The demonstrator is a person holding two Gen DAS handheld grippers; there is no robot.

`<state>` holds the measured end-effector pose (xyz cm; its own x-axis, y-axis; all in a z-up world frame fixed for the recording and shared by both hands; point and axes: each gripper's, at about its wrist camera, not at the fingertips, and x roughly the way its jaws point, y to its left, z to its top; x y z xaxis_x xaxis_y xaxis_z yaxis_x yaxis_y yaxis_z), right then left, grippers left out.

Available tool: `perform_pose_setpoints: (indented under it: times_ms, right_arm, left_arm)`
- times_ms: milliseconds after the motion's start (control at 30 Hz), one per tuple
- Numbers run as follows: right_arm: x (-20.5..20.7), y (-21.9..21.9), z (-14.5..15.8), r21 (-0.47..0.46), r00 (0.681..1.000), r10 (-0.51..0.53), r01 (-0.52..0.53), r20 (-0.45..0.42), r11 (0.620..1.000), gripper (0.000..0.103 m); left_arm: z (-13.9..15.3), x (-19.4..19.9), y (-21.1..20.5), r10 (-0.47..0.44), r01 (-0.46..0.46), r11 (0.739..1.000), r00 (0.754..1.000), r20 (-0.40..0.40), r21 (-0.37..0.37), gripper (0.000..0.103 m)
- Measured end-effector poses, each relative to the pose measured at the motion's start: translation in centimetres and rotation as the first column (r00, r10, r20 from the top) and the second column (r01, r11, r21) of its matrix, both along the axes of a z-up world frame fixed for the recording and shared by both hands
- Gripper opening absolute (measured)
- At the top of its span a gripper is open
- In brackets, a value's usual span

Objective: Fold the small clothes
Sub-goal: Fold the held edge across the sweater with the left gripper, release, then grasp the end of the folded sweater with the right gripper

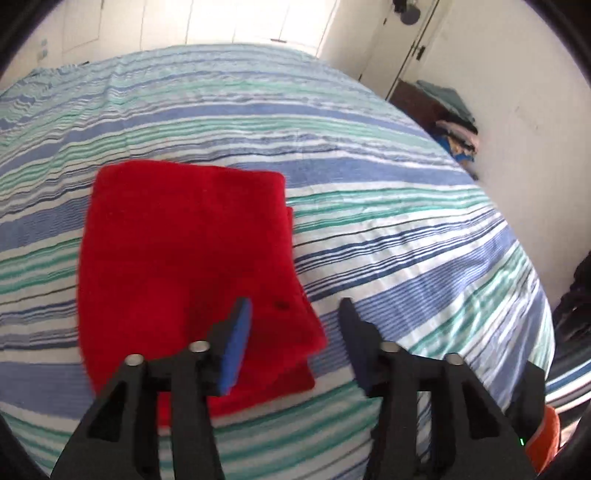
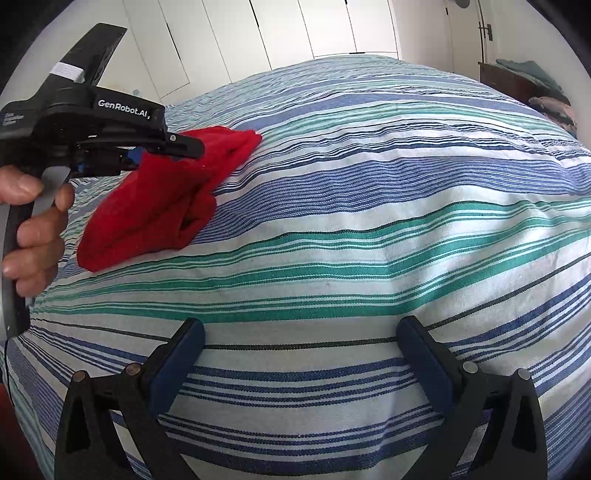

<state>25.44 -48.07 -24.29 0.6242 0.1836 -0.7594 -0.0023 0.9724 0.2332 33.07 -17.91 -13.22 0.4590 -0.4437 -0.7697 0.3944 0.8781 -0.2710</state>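
In the left wrist view, the left tool (image 1: pixel 295 314) hovers over the near right corner of the folded red garment (image 1: pixel 192 251), its jaws parted a moderate way with nothing pinched between them. One finger with a blue pad (image 1: pixel 236 347) sits above the cloth; the other dark finger (image 1: pixel 354 332) hangs over the striped bedspread (image 1: pixel 406 229) just beside the garment's edge. The garment is a soft, fuzzy rectangle folded in layers, its long axis running from the near edge away toward the far side of the bed, with a lower layer peeking out along its right and near edges.

In the right wrist view, the right tool (image 2: pixel 299 332) is spread wide and empty over bare bedspread, pointing down at a slant. The spread is woven cotton with blue, teal and white stripes, lightly wrinkled. Further off to the left, a hand (image 2: pixel 33 218) grips the handle of the left tool, whose black body angles down to the garment. Beyond the bed stand white cupboard doors (image 2: pixel 295 29) and a pile of clothes (image 1: pixel 454 122) by the wall.
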Motion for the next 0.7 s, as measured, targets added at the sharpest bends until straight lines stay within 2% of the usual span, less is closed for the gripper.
perform_pose_setpoints:
  times_ms: [33,67,100,200,300,367,433,467,533,600,667,700]
  right_arm:
    - [0.0,-0.1,0.0,0.004,1.000,0.000,0.000,0.000,1.000,0.103]
    - [0.1,-0.1,0.0,0.006,1.000,0.000,0.000,-0.002,1.000,0.103]
    - [0.1,-0.1,0.0,0.006,1.000,0.000,0.000,-0.005,1.000,0.103]
    - [0.4,-0.3,0.1,0.014,1.000,0.001,-0.001,-0.025,1.000,0.103]
    - [0.9,-0.6,1.4,0.042,0.998,-0.023,0.026,-0.060,0.999,0.102]
    - [0.8,-0.7,3.8,0.183,0.999,-0.032,0.035,-0.022,0.982,0.093]
    - [1.5,0.2,6.1,0.344,1.000,-0.019,0.011,0.019,0.939,0.093]
    - [2.2,1.0,6.9,0.395,1.000,-0.008,-0.002,0.023,0.919,0.093]
    - [4.5,3.1,7.7,0.455,1.000,0.030,-0.031,0.010,0.890,0.093]
    - [7.3,5.0,7.3,0.460,0.999,0.042,-0.026,-0.024,0.887,0.090]
    - [10.3,6.4,5.7,0.424,0.996,0.016,0.023,-0.089,0.905,0.077]
    - [11.6,6.5,4.7,0.404,0.991,-0.002,0.057,-0.136,0.913,0.044]
  left_arm:
    - [0.9,-1.4,2.4,0.033,-0.032,0.999,0.999,0.028,-0.034,0.085]
    - [1.6,-2.8,5.2,0.069,-0.065,0.995,0.996,0.057,-0.071,0.090]
    - [2.0,-4.2,8.2,0.113,-0.106,0.990,0.991,0.076,-0.091,0.091]
    - [0.3,-6.2,16.8,0.280,-0.280,0.960,0.956,0.084,-0.006,0.089]
    - [-2.7,-8.0,22.7,0.398,-0.403,0.911,0.915,0.066,0.086,0.083]
    - [-4.5,-9.3,25.0,0.449,-0.450,0.890,0.893,0.026,0.073,0.082]
    - [-5.9,-10.7,26.6,0.497,-0.496,0.867,0.868,-0.007,0.044,0.082]
    - [-6.5,-11.2,26.5,0.504,-0.504,0.863,0.863,-0.018,0.036,0.082]
    - [-7.2,-11.6,26.1,0.495,-0.494,0.869,0.869,-0.023,0.035,0.082]
    - [-7.0,-11.4,25.6,0.478,-0.478,0.878,0.878,-0.018,0.033,0.082]
    - [-6.5,-11.4,25.7,0.480,-0.480,0.877,0.877,-0.023,0.016,0.082]
    - [-6.3,-11.6,26.0,0.484,-0.484,0.875,0.875,-0.023,0.003,0.082]
